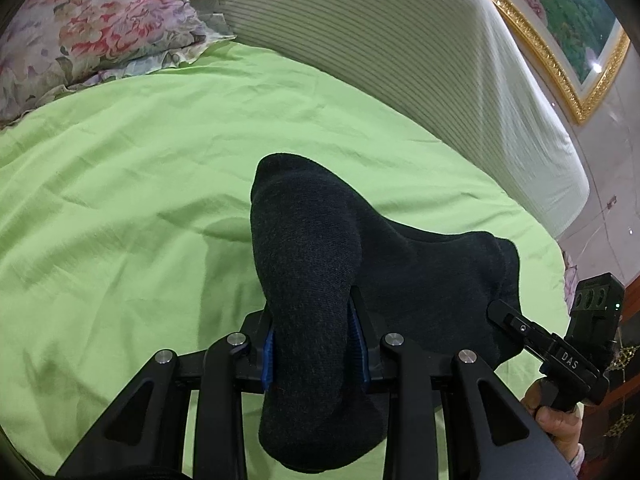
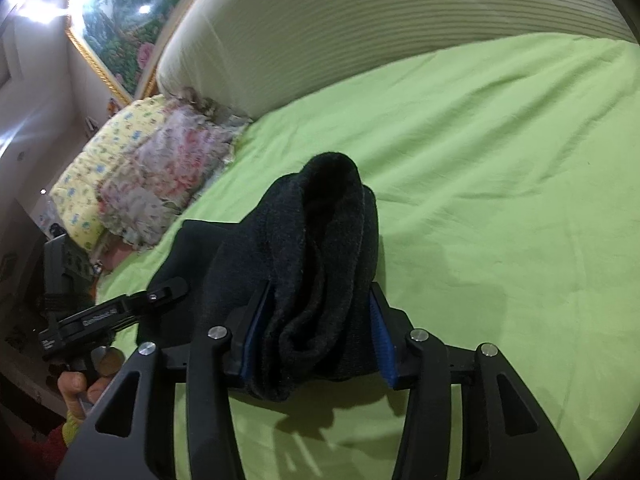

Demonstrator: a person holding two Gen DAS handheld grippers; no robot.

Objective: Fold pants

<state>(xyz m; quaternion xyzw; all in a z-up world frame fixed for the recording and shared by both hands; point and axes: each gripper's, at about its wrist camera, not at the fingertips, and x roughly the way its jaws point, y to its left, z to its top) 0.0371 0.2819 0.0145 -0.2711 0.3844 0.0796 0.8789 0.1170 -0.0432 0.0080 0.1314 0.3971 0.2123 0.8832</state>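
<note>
Above the green bed sheet (image 1: pixel 120 184), the dark pants (image 1: pixel 312 280) hung bunched between the 2 grippers, lifted clear, probably so the fabric could be carried over and laid down as a fold. Jaws of the left gripper (image 1: pixel 314 344) were clamped on 1 thick roll of cloth, and those of the right gripper (image 2: pixel 316 332) likewise pinched another bundled edge.

Bright, even indoor light; glare flares on the framed painting (image 2: pixel 116 20). My fingers (image 2: pixel 382 336) cast soft shadows on the bed (image 2: pixel 500 200). Fisheye edges curve and darken; the right view looks slightly blurred.
</note>
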